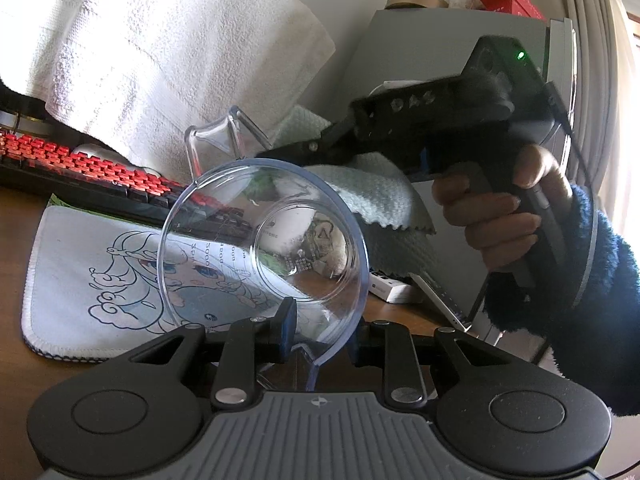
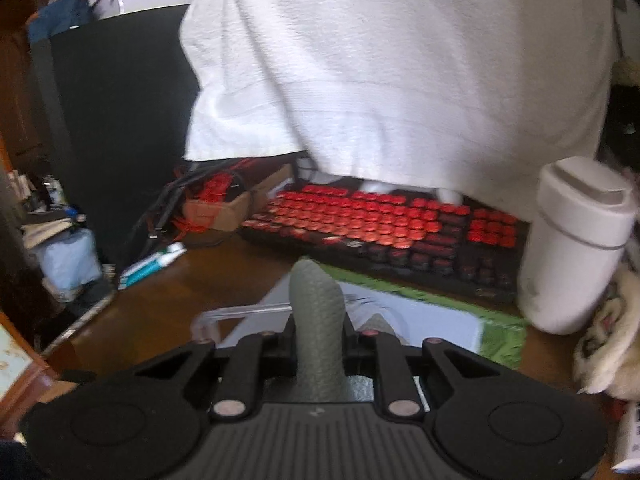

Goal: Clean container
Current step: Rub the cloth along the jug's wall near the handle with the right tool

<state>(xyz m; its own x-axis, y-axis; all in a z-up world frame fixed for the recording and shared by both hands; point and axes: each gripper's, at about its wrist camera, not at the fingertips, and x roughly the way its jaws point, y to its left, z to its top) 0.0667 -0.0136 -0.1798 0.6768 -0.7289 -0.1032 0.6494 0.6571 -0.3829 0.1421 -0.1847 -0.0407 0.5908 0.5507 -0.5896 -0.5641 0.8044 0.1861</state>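
Note:
A clear plastic measuring container (image 1: pixel 264 248) lies tipped with its mouth toward the left wrist camera and its handle (image 1: pixel 228 136) pointing up. My left gripper (image 1: pixel 322 340) is shut on its lower rim. My right gripper (image 1: pixel 280 152), held by a hand in a blue fuzzy sleeve, reaches in from the right just above the container's top edge, shut on a pale green cloth (image 1: pixel 376 196) that drapes behind the container. In the right wrist view the cloth (image 2: pixel 316 292) stands bunched between the fingers of the right gripper (image 2: pixel 316 336), and the clear handle (image 2: pixel 240 312) shows just beyond them.
A keyboard with red keys (image 1: pixel 80 164) (image 2: pixel 380 220) lies across the wooden desk under a hanging white towel (image 1: pixel 140 48). A cartoon-printed mat (image 1: pixel 92 272) lies below the container. A white tumbler (image 2: pixel 572 248) stands at the right, and a grey cabinet (image 1: pixel 440 40) behind.

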